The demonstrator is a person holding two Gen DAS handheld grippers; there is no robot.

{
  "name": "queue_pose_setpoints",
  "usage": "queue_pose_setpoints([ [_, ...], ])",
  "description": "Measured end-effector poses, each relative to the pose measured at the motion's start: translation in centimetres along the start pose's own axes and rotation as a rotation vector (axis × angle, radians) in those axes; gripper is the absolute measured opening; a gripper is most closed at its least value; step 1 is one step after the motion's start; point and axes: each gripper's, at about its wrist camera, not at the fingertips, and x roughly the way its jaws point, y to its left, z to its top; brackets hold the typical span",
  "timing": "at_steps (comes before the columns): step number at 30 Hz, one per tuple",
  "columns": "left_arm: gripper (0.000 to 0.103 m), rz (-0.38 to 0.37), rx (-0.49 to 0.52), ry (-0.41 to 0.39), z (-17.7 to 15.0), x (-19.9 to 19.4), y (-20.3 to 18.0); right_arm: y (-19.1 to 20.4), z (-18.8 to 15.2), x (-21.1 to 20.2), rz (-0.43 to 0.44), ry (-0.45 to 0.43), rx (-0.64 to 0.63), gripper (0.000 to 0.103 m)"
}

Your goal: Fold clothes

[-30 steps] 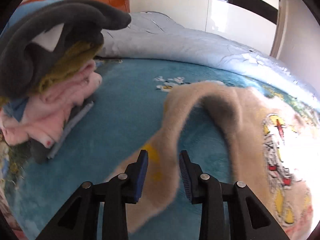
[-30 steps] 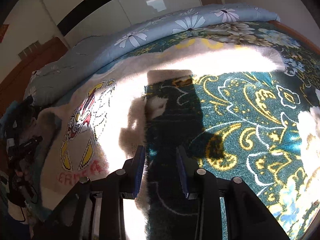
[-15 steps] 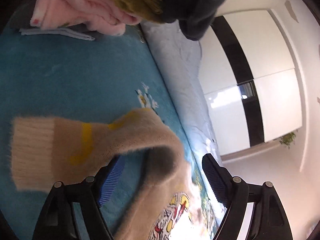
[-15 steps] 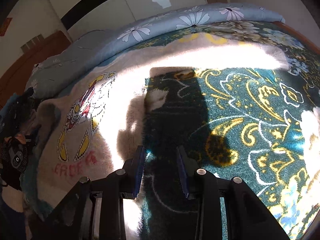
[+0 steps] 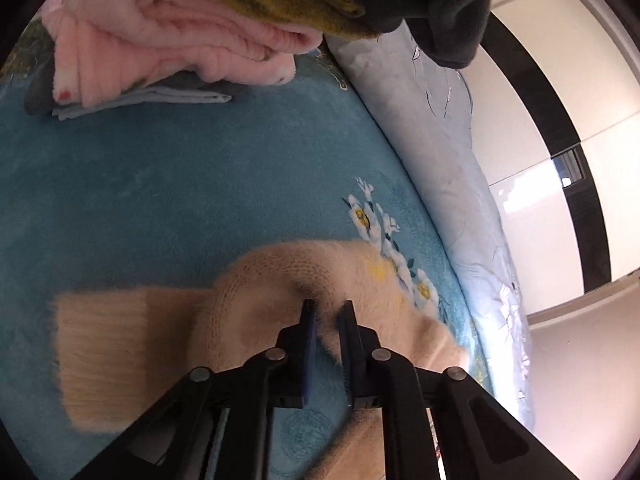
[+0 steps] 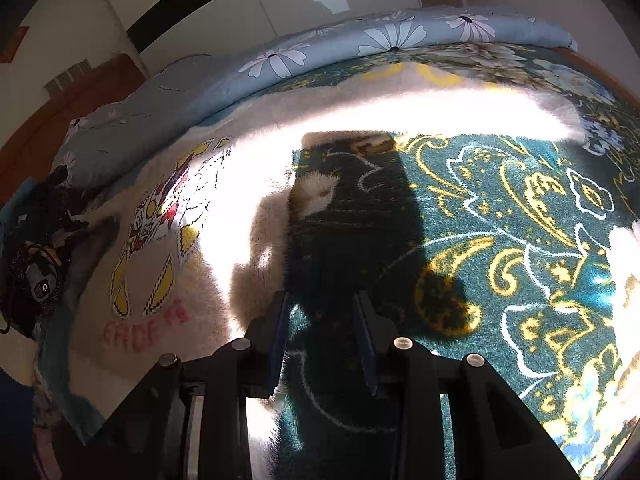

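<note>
Half a second ago the left gripper (image 5: 326,322) gaped wide over the sleeve (image 5: 256,304); now its fingers have closed narrowly on a pinch of the fuzzy beige knit, so the sleeve fold can likely begin. The sweater (image 6: 168,240) lies spread on the plush teal blanket (image 6: 500,220), its cartoon front up, ribbed cuff (image 5: 120,352) flat. The right gripper (image 6: 322,336) has not moved, fingers moderately apart at the sweater's edge; whether fluff sits between them is hard to tell in the glare. A stack of folded clothes (image 5: 180,48) sits beyond.
</note>
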Motion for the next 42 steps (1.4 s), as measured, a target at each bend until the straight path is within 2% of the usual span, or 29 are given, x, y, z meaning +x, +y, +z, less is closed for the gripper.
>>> queue_pose_setpoints([
  [4, 0.011, 0.02, 0.391, -0.249, -2.4, -4.1, -5.4, 0.0, 0.0, 0.0, 0.001, -0.001, -0.004, 0.033],
  [6, 0.011, 0.009, 0.447, -0.23, -2.8, -4.1, -5.9, 0.1, -0.1, 0.0, 0.003, -0.004, -0.007, 0.033],
  [10, 0.011, 0.007, 0.317, -0.053, -3.1, -1.6, -2.4, 0.0, 0.0, 0.1, 0.005, -0.002, 0.001, 0.033],
  [12, 0.012, -0.034, 0.265, -0.01, -3.9, -1.6, -0.5, 0.2, 0.1, 0.1, -0.001, 0.002, -0.012, 0.033],
  [14, 0.018, -0.067, 0.203, 0.032, -4.7, -2.5, 1.4, 0.2, 0.1, 0.1, -0.005, 0.007, -0.022, 0.033],
  [16, 0.033, -0.097, 0.122, 0.068, -5.3, -3.3, 3.4, 0.2, 0.2, 0.1, -0.004, 0.008, -0.021, 0.033],
  [18, 0.037, -0.118, 0.005, 0.092, -5.6, -4.1, 6.3, 0.2, 0.1, 0.1, -0.005, 0.005, -0.021, 0.033],
  [21, 0.042, -0.048, -0.12, 0.095, -5.8, -5.4, 10.4, 0.2, 0.0, 0.1, -0.006, 0.0, -0.016, 0.033],
  [22, 0.042, -0.051, -0.149, 0.095, -5.6, -5.6, 11.3, 0.2, 0.0, 0.1, -0.007, -0.001, -0.014, 0.033],
  [28, 0.043, -0.126, -0.304, 0.126, -4.6, -5.7, 13.4, 0.3, 0.1, 0.1, -0.005, 0.002, -0.012, 0.033],
  [32, 0.043, -0.181, -0.41, 0.114, -4.3, -5.3, 14.5, 0.2, 0.0, 0.1, 0.0, 0.003, -0.01, 0.033],
  [35, 0.046, -0.18, -0.42, 0.074, -4.0, -5.7, 14.7, 0.2, 0.0, 0.1, 0.001, 0.005, -0.014, 0.033],
  [38, 0.047, -0.216, -0.507, 0.074, -3.8, -5.7, 15.6, 0.3, 0.0, 0.0, 0.002, 0.006, -0.017, 0.033],
  [42, 0.047, -0.193, -0.515, 0.048, -3.6, -6.3, 16.0, 0.2, 0.0, 0.1, 0.006, 0.006, -0.014, 0.033],
])
